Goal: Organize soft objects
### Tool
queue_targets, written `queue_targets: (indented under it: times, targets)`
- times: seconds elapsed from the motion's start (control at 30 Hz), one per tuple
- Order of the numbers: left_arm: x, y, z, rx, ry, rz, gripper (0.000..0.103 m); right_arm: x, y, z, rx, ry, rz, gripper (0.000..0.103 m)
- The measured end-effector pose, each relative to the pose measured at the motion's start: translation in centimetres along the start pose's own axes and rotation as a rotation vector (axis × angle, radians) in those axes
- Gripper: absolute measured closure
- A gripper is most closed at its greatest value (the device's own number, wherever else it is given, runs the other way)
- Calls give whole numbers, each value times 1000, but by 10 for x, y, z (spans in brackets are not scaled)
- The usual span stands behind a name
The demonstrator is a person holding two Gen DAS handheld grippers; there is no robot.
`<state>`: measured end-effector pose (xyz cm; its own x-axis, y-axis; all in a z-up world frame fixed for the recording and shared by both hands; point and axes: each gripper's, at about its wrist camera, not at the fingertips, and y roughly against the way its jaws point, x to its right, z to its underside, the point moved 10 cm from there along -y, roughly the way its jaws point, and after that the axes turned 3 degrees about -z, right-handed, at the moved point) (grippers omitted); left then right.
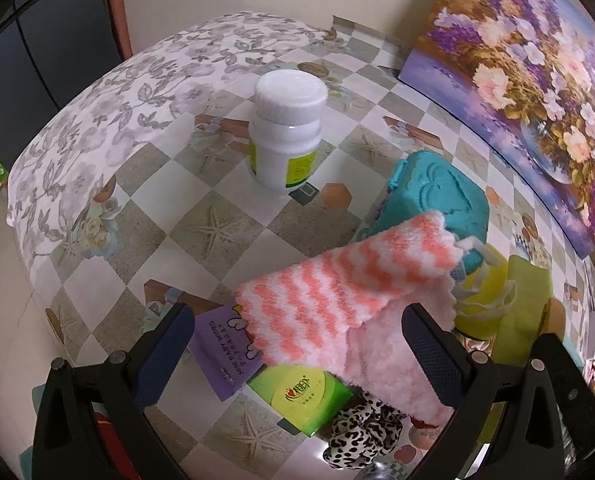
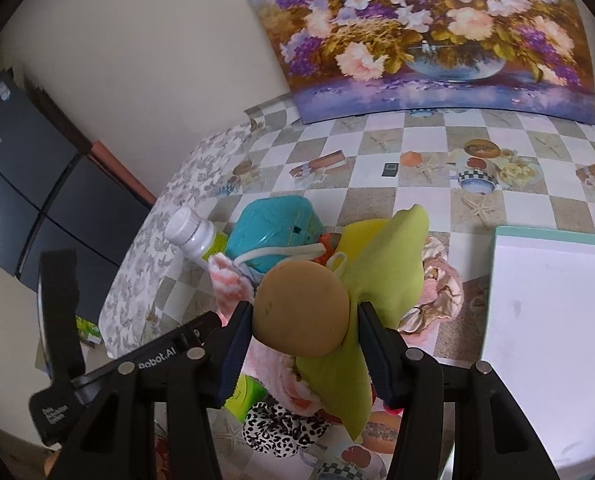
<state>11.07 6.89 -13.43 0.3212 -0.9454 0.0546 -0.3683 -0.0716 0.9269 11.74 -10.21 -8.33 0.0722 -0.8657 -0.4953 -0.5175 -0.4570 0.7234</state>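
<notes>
While its two dark pads press in from either side, the right gripper pinches a tan round cushion-like piece joined to a yellow-green soft cloth, which fills the lower centre of the right wrist view and spills up and to the right past the pads. Behind that cloth, toward the middle of the frame, lie a white cord, a teal plastic case and, at its left, a white bottle lying tilted. A pink satin scrunchie sits just right of the cloth, and a white tray with a teal rim takes the right edge. In the left wrist view the left gripper stands spread wide, its pads apart at the lower left and lower right, with a pink-and-white striped fuzzy sock draped between them; whether either pad touches it I cannot tell. Under the sock are a purple wipes pack, a green box and a black-and-white spotted scrunchie near the bottom edge. All rests on a bench with a checked cloth, and a flower painting leans at the back.
</notes>
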Motion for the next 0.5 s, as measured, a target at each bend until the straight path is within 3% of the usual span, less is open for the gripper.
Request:
queue_targets:
  times: [0.17,0.5]
  targets:
    - [22,-1,7,-12,-78,29,0,13,4,0,-9,-48,8,47]
    - [51,-20,26,-66,-217,12,1,27,3,10,-47,-89,35,46]
